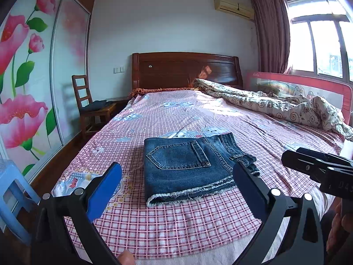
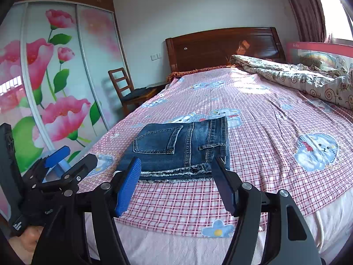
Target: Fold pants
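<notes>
Denim pants (image 1: pixel 187 167), folded compact on checked bed sheet (image 1: pixel 176 220): soft, fairly heavy; grip at frayed hem. Left gripper (image 1: pixel 176 190), right gripper (image 2: pixel 176 183) nearside of pants, jaws apart, empty.

A bed (image 1: pixel 154 114) covered by a pink checked sheet is set against a white wall, with a dark wooden headboard (image 1: pixel 185 69) at its far end and a crumpled patterned quilt (image 1: pixel 275 106) lying along its window side. A wardrobe (image 1: pixel 28 77) with sliding doors printed with pink flowers is seen on the other side, a wooden chair (image 1: pixel 88 103) and a blue plastic stool (image 1: pixel 13 194) beside it. Daylight is admitted through a window (image 1: pixel 322 44) hung with a mauve curtain (image 1: pixel 271 31), and an air conditioner (image 1: pixel 233 6) is mounted high on the wall.
</notes>
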A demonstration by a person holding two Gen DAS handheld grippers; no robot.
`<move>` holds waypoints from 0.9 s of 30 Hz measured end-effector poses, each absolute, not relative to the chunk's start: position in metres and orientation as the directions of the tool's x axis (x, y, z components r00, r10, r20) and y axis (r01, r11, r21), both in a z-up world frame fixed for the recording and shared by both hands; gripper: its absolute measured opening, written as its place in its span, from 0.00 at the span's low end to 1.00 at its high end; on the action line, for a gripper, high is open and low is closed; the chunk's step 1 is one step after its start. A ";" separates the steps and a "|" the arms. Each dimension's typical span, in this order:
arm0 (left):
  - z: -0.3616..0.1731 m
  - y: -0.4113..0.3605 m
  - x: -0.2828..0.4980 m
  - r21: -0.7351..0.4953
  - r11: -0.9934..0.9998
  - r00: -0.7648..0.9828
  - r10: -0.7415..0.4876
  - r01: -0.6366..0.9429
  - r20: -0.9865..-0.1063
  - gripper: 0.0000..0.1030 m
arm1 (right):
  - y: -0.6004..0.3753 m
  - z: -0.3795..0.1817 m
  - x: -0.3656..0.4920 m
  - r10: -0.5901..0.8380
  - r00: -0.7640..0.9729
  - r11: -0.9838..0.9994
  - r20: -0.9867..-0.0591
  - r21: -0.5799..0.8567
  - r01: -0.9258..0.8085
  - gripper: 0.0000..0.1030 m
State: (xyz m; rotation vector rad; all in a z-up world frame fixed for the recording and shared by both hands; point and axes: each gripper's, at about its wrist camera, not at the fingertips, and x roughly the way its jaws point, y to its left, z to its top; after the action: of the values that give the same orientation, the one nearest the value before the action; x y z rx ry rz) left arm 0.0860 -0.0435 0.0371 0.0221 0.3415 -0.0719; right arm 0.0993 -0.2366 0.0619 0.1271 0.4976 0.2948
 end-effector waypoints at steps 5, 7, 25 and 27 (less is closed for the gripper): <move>0.037 -0.044 0.087 -0.012 0.998 0.932 -0.064 0.064 -0.356 0.98 | -0.237 0.061 0.100 0.305 0.836 0.951 -0.455 0.188 -0.245 0.63; 0.037 -0.043 0.087 -0.024 0.997 0.933 -0.072 0.068 -0.354 0.98 | -0.237 0.062 0.101 0.304 0.836 0.952 -0.458 0.188 -0.243 0.63; 0.035 -0.047 0.092 -0.012 0.999 0.920 -0.050 0.049 -0.389 0.98 | -0.237 0.060 0.103 0.310 0.827 0.950 -0.469 0.195 -0.245 0.63; 0.033 -0.045 0.094 -0.028 0.998 0.916 -0.059 0.052 -0.397 0.98 | -0.238 0.059 0.103 0.309 0.827 0.950 -0.470 0.195 -0.244 0.63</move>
State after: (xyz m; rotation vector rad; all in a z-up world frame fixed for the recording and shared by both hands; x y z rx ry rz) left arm 0.0941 -0.0451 0.0331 -0.0168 0.4087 -0.0571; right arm 0.1029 -0.2376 0.0594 0.1290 0.5204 0.2946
